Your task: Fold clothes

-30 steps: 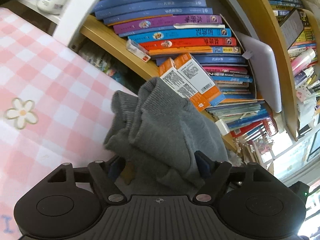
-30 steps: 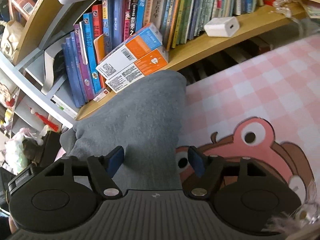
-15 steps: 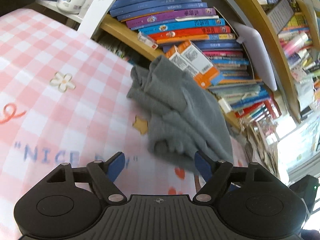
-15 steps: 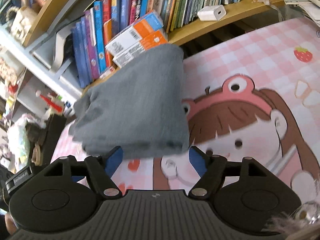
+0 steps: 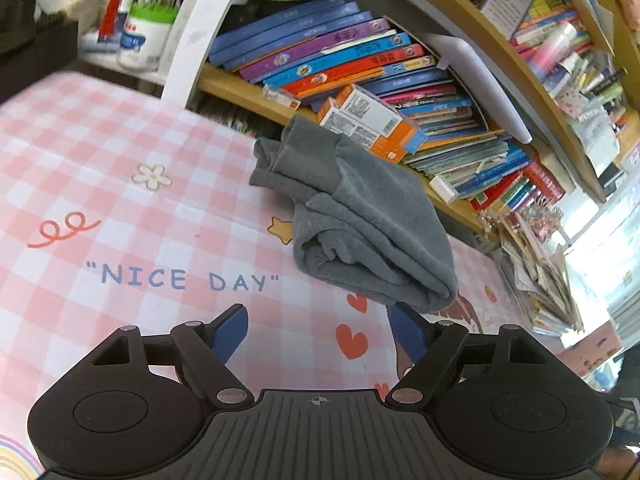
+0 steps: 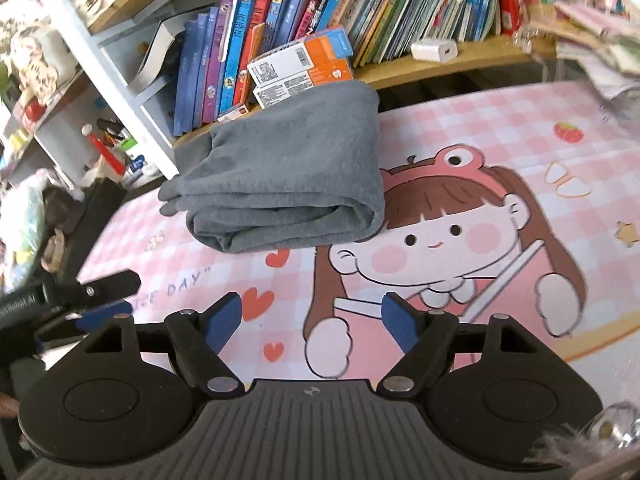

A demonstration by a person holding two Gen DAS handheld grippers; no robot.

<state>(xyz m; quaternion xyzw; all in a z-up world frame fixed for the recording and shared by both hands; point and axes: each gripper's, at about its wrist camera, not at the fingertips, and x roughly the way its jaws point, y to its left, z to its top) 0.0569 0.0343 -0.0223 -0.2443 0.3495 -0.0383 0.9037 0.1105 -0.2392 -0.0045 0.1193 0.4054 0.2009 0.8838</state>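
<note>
Left wrist view: the left gripper point(image 5: 318, 334) stands released, nothing between its blue pads. The folded grey garment point(image 5: 360, 216) lies ahead and slightly right on the pink checked mat point(image 5: 120, 200), its near corner just past the right pad, its far end against the wooden shelf point(image 5: 240, 92). The shelf holds leaning books point(image 5: 320, 56) and two orange boxes point(image 5: 368, 124); far left, a white tub point(image 5: 144, 36) holds pens. A second ago the garment filled the space between the pads; now it lies clear ahead.

Right wrist view: the right gripper point(image 6: 312, 326) has just been opening and is empty. The garment point(image 6: 288, 172) rests ahead, slightly left, apart from the pads. Earlier it reached between them. The left gripper's tip point(image 6: 104, 300) shows at left.
</note>
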